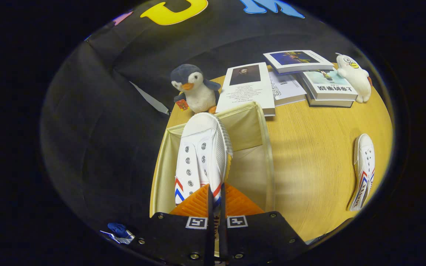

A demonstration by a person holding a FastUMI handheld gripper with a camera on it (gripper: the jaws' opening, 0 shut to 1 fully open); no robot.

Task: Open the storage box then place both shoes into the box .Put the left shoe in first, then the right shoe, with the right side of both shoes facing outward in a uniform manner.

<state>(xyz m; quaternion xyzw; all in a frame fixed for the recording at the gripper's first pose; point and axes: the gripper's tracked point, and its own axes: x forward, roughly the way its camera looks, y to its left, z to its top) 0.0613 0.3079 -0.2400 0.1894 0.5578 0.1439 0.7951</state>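
Shoe point(202, 155), white with red and blue chevrons on its side, hangs pinched at the heel collar in the gripper point(216, 201), toe pointing away at twelve o'clock. Both fingers are drawn close together and press on the thin canvas edge between them, so the tongs are clamped on it. The shoe lies over the open box point(268, 162), a pale, clear-walled bin standing on the wooden table point(309, 147) just ahead of the fingers; I cannot tell whether the sole rests on the box floor or is held above it. The shoe sits toward the box's nine o'clock side, leaving bare room at three o'clock.

A second shoe point(363, 170) of the same kind lies on its side on the table, well apart from the box at about three o'clock. Beyond the box, at twelve, a plush penguin point(194, 88) stands near the table's rim, with a paper-covered book point(248, 88) just beside it touching the box's far wall. Further round at one to two o'clock lie more books point(329, 87), stacked, and a white plush toy point(355, 75) against them.
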